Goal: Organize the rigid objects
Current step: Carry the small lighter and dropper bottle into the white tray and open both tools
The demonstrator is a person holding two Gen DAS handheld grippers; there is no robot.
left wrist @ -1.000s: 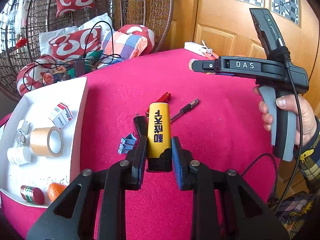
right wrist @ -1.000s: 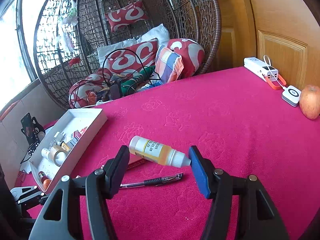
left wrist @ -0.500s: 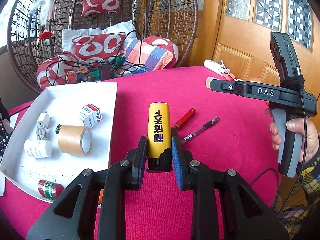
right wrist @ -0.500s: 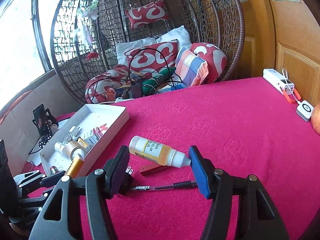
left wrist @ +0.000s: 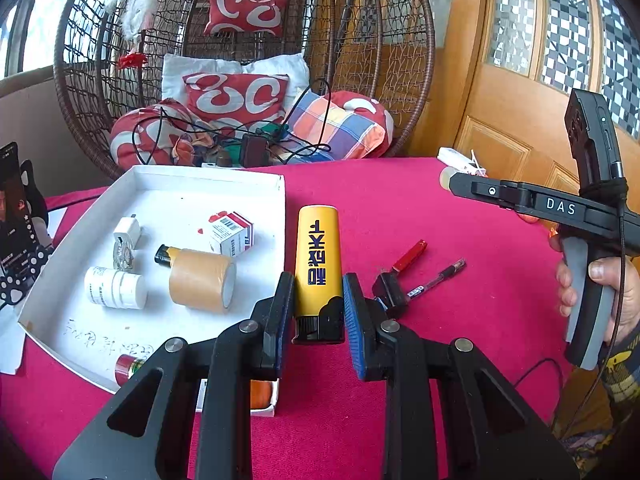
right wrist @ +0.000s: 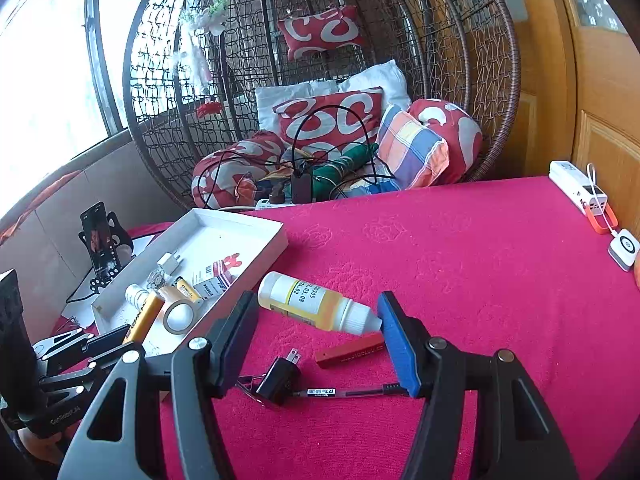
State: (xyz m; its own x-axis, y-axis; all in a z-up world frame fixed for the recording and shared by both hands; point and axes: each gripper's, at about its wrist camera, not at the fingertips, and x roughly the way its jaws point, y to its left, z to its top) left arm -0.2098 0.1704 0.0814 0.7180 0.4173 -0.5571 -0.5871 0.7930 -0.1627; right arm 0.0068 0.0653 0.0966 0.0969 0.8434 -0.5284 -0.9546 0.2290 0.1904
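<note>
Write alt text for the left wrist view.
The left gripper clamps a yellow lighter above a pink tablecloth, beside a white tray holding a tape roll and small boxes. At right, a hand holds the right gripper.

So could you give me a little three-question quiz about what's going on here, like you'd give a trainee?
1. True or false: the left gripper is shut on the yellow lighter.
2. What lies between the right gripper's fingers?
A. a pen
B. a small bottle
C. a tape roll
3. Fill in: the tape roll lies inside the white ____.

Key
1. True: both fingers press its sides.
2. B: the bottle sits crosswise between the fingers, held off the red cloth. The pen lies on the cloth.
3. Tray.
</note>
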